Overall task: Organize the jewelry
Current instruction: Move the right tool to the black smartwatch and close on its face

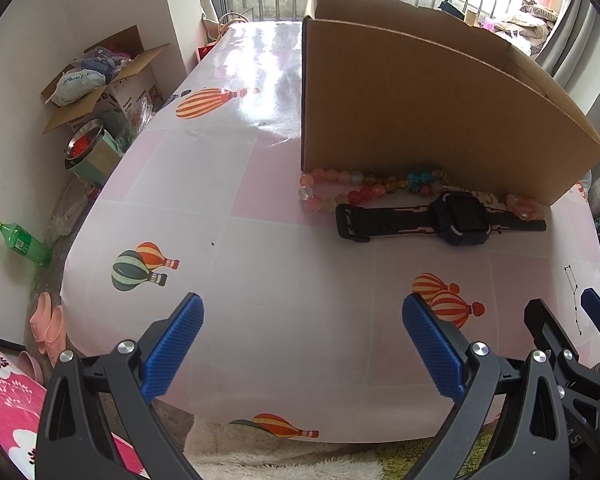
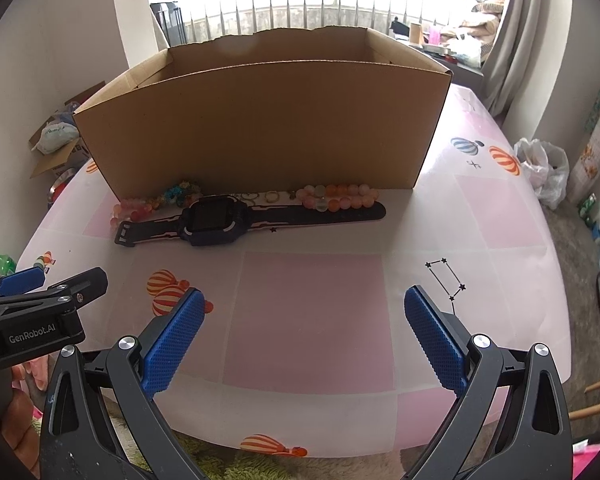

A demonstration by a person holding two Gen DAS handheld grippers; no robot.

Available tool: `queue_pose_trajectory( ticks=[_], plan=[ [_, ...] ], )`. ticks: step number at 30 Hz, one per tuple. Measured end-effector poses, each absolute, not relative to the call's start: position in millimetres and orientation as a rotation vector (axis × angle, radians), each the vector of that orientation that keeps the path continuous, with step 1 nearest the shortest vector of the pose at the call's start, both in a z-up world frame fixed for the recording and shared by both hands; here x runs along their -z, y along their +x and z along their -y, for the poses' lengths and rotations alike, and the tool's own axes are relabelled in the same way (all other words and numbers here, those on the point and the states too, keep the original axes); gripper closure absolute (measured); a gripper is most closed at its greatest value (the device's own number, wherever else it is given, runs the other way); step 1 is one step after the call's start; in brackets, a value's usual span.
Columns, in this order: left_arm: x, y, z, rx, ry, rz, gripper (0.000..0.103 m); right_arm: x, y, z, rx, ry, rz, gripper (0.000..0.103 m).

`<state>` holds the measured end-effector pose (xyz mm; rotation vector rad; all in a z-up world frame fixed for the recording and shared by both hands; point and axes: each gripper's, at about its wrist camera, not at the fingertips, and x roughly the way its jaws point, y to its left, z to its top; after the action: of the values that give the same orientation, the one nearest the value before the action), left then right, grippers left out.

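Note:
A dark blue watch (image 1: 458, 218) (image 2: 212, 220) lies flat on the table in front of an open cardboard box (image 1: 420, 112) (image 2: 260, 128). Behind it, against the box wall, lie bead bracelets: a pink-orange one (image 1: 320, 186) (image 2: 338, 198), a mixed teal-amber one (image 1: 418, 182) (image 2: 180, 194), and small gold rings (image 2: 266, 197). My left gripper (image 1: 302, 316) is open, near the table's front edge, well short of the watch. My right gripper (image 2: 302, 312) is open too, nothing between its fingers. The left gripper (image 2: 32, 280) shows at the right wrist view's left edge.
The table (image 1: 260, 208) (image 2: 308, 300) has a pink-and-white cloth with balloon prints. On the floor left are a filled carton (image 1: 100, 80), a metal bowl (image 1: 84, 142) and a green bottle (image 1: 24, 242). A white plastic bag (image 2: 544, 168) sits right of the table.

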<state>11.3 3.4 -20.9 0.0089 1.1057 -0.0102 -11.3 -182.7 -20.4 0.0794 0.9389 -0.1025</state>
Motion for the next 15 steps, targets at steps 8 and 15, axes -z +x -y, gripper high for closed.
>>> queue_pose_trajectory(
  ticks=[8, 15],
  plan=[
    [40.9, 20.0, -4.2, 0.045, 0.08, -1.124, 0.006, 17.3, -12.5, 199.7, 0.08, 0.111, -0.896, 0.008],
    [44.4, 24.8, -7.4, 0.106, 0.086, -1.103, 0.005, 3.8, 2.9, 201.7, -0.057, 0.105, -0.857, 0.008]
  ],
)
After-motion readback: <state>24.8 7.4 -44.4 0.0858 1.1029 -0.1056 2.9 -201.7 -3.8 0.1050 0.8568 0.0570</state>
